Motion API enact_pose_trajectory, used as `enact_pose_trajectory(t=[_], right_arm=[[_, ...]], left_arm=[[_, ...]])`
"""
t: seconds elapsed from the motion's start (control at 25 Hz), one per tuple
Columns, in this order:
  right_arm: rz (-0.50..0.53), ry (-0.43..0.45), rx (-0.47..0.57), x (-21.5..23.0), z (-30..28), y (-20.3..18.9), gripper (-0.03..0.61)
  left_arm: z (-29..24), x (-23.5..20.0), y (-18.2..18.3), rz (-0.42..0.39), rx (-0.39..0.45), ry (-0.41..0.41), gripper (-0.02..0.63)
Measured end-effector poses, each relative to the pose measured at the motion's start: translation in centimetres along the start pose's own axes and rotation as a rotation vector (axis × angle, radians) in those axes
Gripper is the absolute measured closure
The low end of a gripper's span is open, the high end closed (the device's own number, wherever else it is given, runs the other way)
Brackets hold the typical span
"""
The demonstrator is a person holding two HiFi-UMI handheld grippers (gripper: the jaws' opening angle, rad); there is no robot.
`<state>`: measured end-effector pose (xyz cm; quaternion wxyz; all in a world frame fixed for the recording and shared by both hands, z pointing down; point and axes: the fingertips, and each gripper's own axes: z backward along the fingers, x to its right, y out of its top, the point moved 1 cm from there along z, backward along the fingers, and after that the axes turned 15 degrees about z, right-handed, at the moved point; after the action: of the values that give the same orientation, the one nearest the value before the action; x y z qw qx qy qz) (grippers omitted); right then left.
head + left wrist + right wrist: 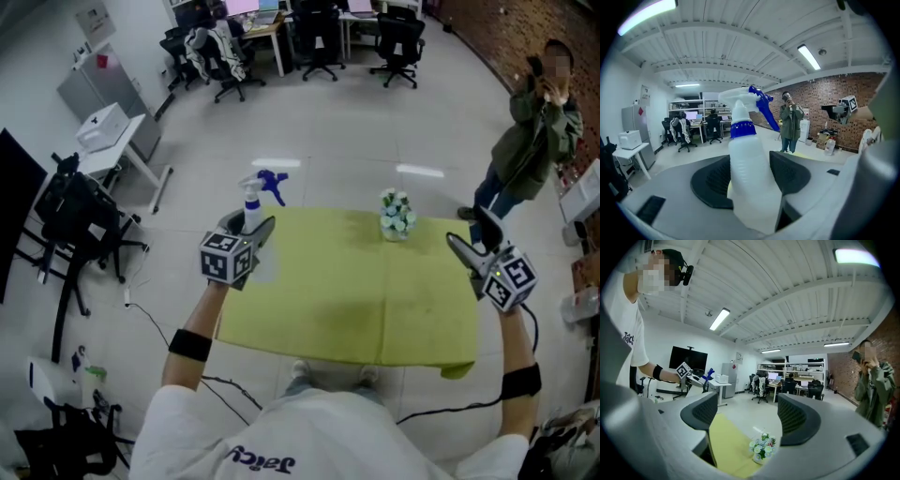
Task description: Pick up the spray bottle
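Left gripper [251,228] carries the whole risk at this point: the spray bottle [749,178] is pinched on its smooth, rounded white body, with the blue trigger head well above the pads, so it could likely tip or slide out if the squeeze were loosened or the tool were swung sharply. A knock against the table [356,314] just below and beside the tool could also twist it loose. Its jaws are drawn in tight on the bottle, one pad on each side, and the bottle stands nearly upright between them. Right gripper [466,251] is spread wide with nothing between its pads; a small flower pot [761,448] is seen well beyond them.
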<state>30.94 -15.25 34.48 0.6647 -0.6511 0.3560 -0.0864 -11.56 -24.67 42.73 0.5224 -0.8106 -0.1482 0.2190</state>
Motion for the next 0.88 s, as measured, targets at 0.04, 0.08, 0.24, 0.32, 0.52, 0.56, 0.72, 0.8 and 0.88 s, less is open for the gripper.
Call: enact_pose_trajectory(t=[0.04,0.08,0.24,0.32,0.52,0.56,0.72,0.8,0.88], right_arm=[[-0.004,-0.014,-0.001,0.1,0.8,-0.3,0.164],[-0.009,-0.029,0.000,0.2,1.4,-0.5,0.164],[-0.035,-0.084,0.016,-0.2,3.6,-1.1,0.164],[-0.051,-0.112,0.023,-0.5,4.4,-1.3,0.164],[-0.063,-0.182,0.015,-1.1,5.8,-2.2,0.164],[-0.068,-0.194,0.018,-1.1,6.1,-2.4,0.164],[-0.083,-0.217,0.016,-2.0,6.9,-3.4,0.164],[-0.086,-0.220,0.013,-2.7,7.1,-3.8,0.164],[-0.100,-0.225,0.022,-3.6,6.9,-4.0,0.164]], left_arm=[[0.6,0.1,0.1,-0.005,0.010,0.004,0.367],[1.2,0.1,0.2,-0.008,0.021,0.008,0.367],[3.4,0.6,0.0,-0.008,0.062,0.015,0.367],[4.3,0.8,-0.3,-0.009,0.081,0.012,0.367],[6.3,0.6,-0.8,0.010,0.116,0.037,0.367],[6.6,0.6,-0.9,0.011,0.124,0.043,0.367],[8.2,1.2,-1.1,0.014,0.159,0.058,0.367],[8.8,1.9,-1.4,-0.001,0.171,0.067,0.367],[9.3,2.6,-1.8,-0.007,0.181,0.069,0.367]])
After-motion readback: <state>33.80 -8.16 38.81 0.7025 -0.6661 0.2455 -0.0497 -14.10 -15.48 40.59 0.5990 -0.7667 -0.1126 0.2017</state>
